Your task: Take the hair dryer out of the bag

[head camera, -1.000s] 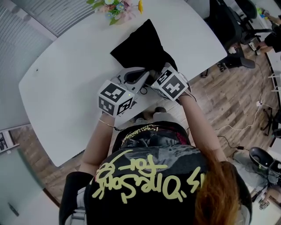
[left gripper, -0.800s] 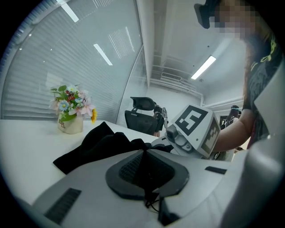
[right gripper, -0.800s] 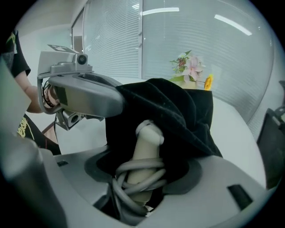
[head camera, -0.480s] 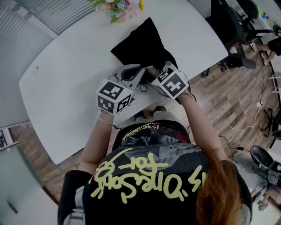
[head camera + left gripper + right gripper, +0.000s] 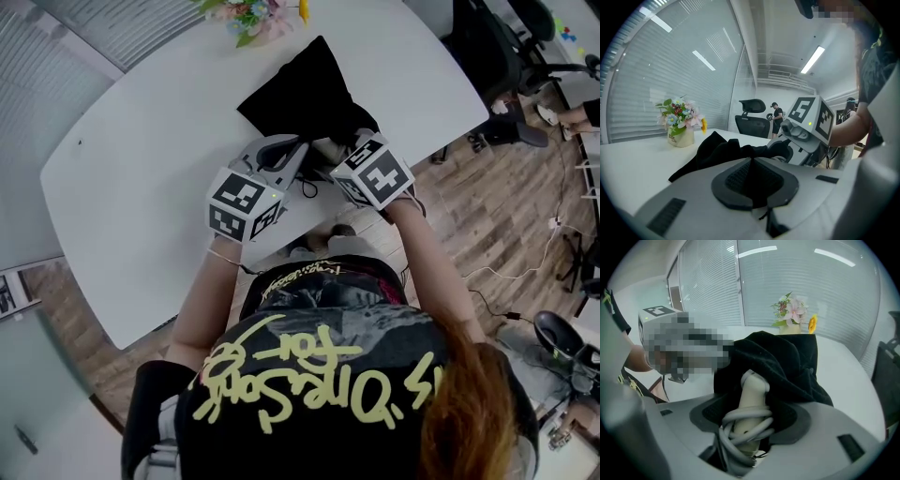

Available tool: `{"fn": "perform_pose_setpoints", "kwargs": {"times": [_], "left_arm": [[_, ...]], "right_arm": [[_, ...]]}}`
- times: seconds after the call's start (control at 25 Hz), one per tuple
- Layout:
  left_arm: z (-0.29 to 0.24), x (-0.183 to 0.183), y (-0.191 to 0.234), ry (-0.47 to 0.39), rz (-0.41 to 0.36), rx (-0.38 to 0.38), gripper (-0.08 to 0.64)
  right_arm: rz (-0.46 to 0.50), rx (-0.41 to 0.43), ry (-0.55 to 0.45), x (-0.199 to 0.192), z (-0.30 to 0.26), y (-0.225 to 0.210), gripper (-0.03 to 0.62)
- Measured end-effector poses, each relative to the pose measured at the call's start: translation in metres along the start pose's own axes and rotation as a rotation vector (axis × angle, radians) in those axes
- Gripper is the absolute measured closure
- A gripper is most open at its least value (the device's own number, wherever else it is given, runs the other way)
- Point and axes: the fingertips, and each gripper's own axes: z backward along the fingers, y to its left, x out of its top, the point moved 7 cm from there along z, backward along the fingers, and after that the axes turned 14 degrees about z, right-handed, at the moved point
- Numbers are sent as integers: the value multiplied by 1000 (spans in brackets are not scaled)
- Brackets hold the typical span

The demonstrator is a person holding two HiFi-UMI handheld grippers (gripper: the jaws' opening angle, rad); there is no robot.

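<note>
Right gripper [image 5: 330, 150] has rolled slightly, and its marker cube now sits a touch further right; the left gripper [image 5: 751, 180] has hardly shifted. The right jaws clamp the hair dryer [image 5: 752, 387] by its cream handle, which is wound with grey cord [image 5: 743, 420]. The handle's long axis runs near to far, into the mouth of the black bag [image 5: 305, 98] on the desk [image 5: 141, 159]. The left jaws are pinched together on bag cloth. The label on the flower pot [image 5: 680, 137] is too small to read.

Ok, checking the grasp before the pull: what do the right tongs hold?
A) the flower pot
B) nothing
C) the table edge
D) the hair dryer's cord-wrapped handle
D: the right tongs clamp the hair dryer by its cord-wrapped handle, which sticks out of the black bag.
</note>
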Motion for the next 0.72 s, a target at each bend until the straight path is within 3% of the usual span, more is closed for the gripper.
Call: {"fn": "perform_pose_setpoints", "kwargs": {"times": [0.4, 0.56, 0.72], "left_arm": [[2, 12, -2, -48, -89, 25, 558], [8, 15, 1, -75, -50, 25, 557], [10, 16, 3, -77, -81, 33, 558]], "right_arm": [[-55, -23, -29, -1, 19, 0, 321], [-42, -39, -32, -3, 23, 5, 321], [-34, -47, -29, -2, 26, 7, 322]]}}
